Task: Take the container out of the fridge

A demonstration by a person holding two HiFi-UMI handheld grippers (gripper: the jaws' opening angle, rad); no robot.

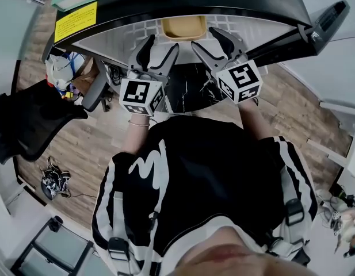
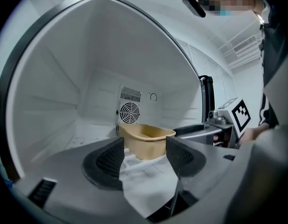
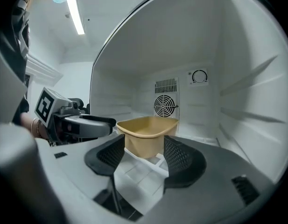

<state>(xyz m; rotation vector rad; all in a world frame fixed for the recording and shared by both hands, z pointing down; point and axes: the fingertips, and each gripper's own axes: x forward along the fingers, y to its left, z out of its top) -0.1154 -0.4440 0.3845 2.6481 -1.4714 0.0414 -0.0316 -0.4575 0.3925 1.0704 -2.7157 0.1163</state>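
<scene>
The tan container (image 1: 183, 27) sits inside the fridge (image 2: 64, 78), seemingly empty, while the left gripper (image 1: 162, 43) and right gripper (image 1: 203, 37) both gape wide before it, holding nothing.

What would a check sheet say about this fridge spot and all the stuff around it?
Surface: white fridge shelf, with the container standing on it.
Job's things: tan container, open on top, nothing seen inside, in front of the round fan.
Clutter: bags and bits heaped on the floor beside a black chair.
Grippers: left gripper and right gripper side by side, jaws apart, holding nothing, aimed at the container but short of it.
Cables: a dark tangle on the floor, likely cables.
Surroundings: wood floor.
</scene>
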